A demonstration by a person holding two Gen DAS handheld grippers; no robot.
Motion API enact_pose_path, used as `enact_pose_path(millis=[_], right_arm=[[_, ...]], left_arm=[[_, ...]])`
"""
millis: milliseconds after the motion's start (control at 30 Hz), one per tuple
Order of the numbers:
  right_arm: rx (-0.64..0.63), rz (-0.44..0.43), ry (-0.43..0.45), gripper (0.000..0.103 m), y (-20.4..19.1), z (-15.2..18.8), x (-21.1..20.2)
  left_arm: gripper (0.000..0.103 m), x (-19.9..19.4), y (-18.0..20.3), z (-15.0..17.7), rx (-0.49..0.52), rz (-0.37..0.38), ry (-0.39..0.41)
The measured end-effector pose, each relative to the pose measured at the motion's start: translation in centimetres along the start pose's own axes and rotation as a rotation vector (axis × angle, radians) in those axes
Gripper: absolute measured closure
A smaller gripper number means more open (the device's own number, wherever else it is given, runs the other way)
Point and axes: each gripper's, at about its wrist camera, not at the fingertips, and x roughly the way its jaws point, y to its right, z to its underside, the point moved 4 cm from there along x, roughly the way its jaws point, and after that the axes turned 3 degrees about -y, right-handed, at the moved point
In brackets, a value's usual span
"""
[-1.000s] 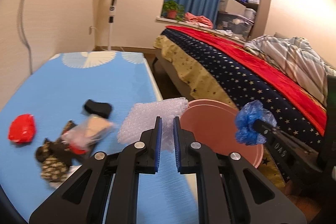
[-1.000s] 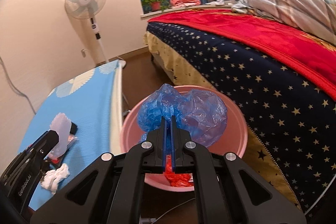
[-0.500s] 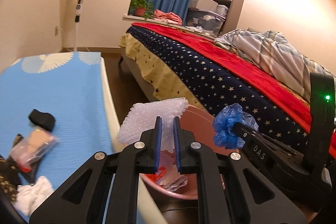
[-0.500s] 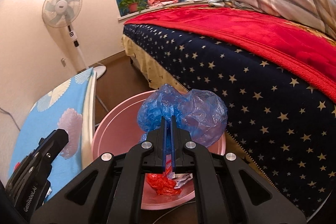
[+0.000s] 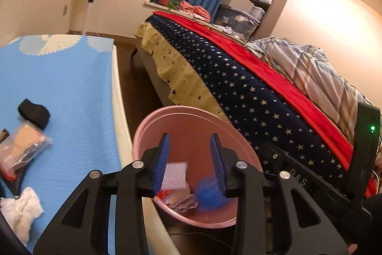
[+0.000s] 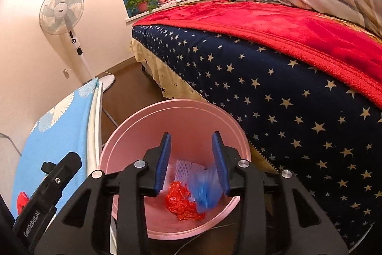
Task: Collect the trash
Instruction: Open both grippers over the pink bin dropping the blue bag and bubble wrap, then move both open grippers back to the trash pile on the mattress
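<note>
At lower centre, both the left gripper (image 5: 189,160) and right gripper (image 6: 191,160) have just been opening; released, nothing clamped. Bubble wrap (image 5: 175,175) and blue bag (image 6: 205,191) are dropping into the pink bin (image 6: 133,135); advise holding above the rim until both settle.

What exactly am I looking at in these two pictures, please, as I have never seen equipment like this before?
No robot here: a person carries a hand-held claw in each hand, each with a camera looking along its fingers. One picture is from the left claw, the other from the right claw. Both hang over a pink bin beside a bed. Their jaws have just been opening, so neither holds anything; white bubble wrap and a blurred blue bag are dropping in. A black item, a clear packet and a white tissue lie on the blue table.
</note>
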Motion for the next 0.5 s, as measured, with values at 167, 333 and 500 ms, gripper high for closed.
enact_pose_path(millis=[167,333,500], right_arm=[[-0.024,-0.037,0.018,0.066,-1.1,0.0,-1.5],[-0.061,-0.08,0.027,0.066,-2.5,0.5,-3.3],[-0.081,-0.125,0.028,0.066,-3.9,1.1,-5.0]], left_arm=[[0.069,-2.0,-0.4,-0.4,0.014,-0.035,0.02],[0.069,-4.9,-1.4,-0.7,0.012,-0.084,0.048],[0.069,-8.4,-2.7,-0.8,0.009,-0.144,0.078]])
